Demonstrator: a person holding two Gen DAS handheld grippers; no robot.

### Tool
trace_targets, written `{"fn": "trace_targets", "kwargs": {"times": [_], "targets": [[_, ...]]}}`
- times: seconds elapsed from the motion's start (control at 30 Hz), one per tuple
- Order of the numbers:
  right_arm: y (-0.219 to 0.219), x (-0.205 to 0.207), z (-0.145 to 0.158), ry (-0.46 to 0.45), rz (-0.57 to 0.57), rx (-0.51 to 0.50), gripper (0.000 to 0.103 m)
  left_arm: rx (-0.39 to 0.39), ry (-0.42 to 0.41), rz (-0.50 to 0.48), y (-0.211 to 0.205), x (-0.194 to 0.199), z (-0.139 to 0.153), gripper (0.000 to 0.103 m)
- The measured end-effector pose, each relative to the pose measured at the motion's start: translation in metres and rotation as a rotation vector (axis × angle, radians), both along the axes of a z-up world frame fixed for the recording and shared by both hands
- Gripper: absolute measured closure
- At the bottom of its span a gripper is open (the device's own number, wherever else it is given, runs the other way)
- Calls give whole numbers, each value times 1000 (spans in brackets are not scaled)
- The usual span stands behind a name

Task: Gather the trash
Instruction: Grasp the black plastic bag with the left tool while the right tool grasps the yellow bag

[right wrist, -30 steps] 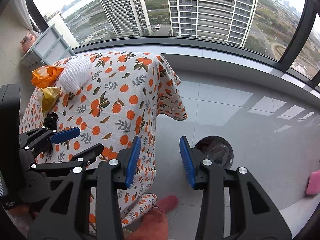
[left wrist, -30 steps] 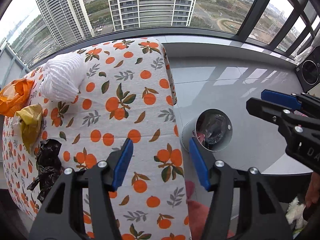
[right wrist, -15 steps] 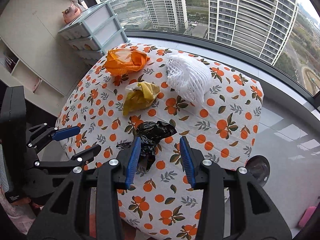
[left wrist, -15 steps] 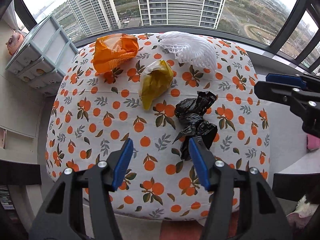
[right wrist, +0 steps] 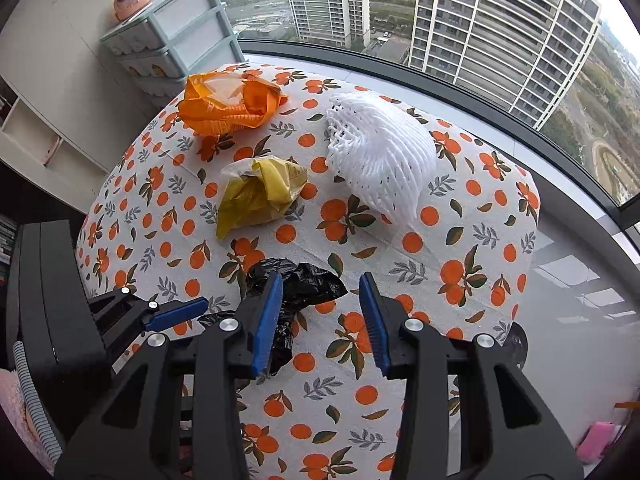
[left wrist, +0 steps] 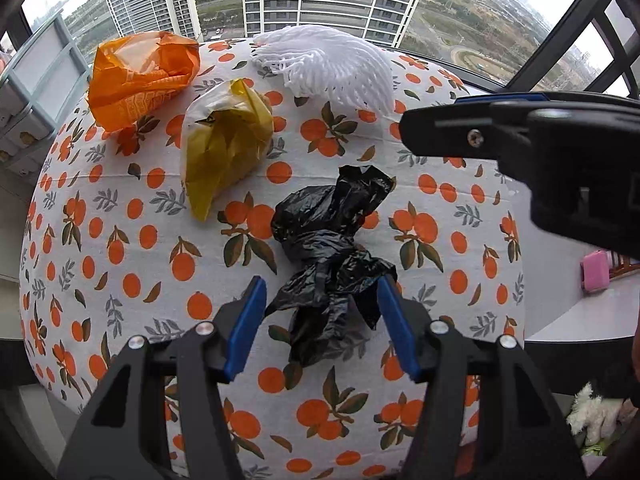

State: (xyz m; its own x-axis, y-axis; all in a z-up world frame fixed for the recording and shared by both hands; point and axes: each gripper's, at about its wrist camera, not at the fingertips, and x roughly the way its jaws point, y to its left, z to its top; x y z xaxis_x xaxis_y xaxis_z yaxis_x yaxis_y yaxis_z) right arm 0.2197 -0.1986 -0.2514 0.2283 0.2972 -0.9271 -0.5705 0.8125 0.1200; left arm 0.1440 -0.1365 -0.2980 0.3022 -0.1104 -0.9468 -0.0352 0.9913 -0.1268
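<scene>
I look down over a table draped in a white cloth printed with oranges [left wrist: 120, 208], beside a high window. Four pieces of trash lie on it. Nearest me is a crumpled black plastic bag [left wrist: 332, 256], twisted thin in the middle. My left gripper [left wrist: 322, 326] hangs over its near end, both blue pads spread apart with the bag between them but not pinched. My right gripper [right wrist: 320, 322] is also parted and holds nothing; the black bag [right wrist: 298, 284] sits just behind its left finger [right wrist: 266, 320]. Farther off lie a yellow plastic bag [left wrist: 226, 144], an orange plastic bag [left wrist: 142, 76], and a white foam fruit net [left wrist: 332, 68], each apart from the others.

I judge the black bag to be very light, soft and slippery; it will collapse when squeezed. The bunched, twisted waist looks the surest place to pinch, since loose edges could slide free. The foam net should be springy and featherlight.
</scene>
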Motion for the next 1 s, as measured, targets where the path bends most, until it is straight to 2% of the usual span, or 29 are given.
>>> {"fn": "trace_targets", "kwargs": {"times": [0.03,0.07,0.1,0.13,0.17,0.27,0.57,0.8,0.87,0.9,0.93,1.0], "targets": [[-1,1,-3,4,0,-2,64,-2,6,7,0,2,-5,46],[-2,2,-6,8,3,-2,64,-6,7,16,-1,2,-8,53],[-3,3,-9,10,9,-6,64,-18,10,19,-1,3,-12,66],[-2,3,-11,10,17,-11,64,-31,21,21,0,3,-16,73],[-1,3,-12,9,28,-14,64,-44,25,27,0,2,-19,86],[4,5,-14,7,57,-17,64,-46,10,41,4,-6,-19,95],[57,15,-24,-17,161,8,64,4,-6,131,43,-34,-10,97],[104,32,-44,-54,181,7,64,33,-6,207,75,-45,-7,97],[112,37,-50,-59,181,-4,67,44,-12,219,84,-46,-4,97],[115,39,-53,-59,180,-8,74,50,-15,225,88,-46,-3,97],[117,41,-55,-57,183,-13,89,55,-18,231,92,-46,-2,97],[120,41,-58,-65,185,-28,92,62,-22,239,100,-45,0,97]]}}
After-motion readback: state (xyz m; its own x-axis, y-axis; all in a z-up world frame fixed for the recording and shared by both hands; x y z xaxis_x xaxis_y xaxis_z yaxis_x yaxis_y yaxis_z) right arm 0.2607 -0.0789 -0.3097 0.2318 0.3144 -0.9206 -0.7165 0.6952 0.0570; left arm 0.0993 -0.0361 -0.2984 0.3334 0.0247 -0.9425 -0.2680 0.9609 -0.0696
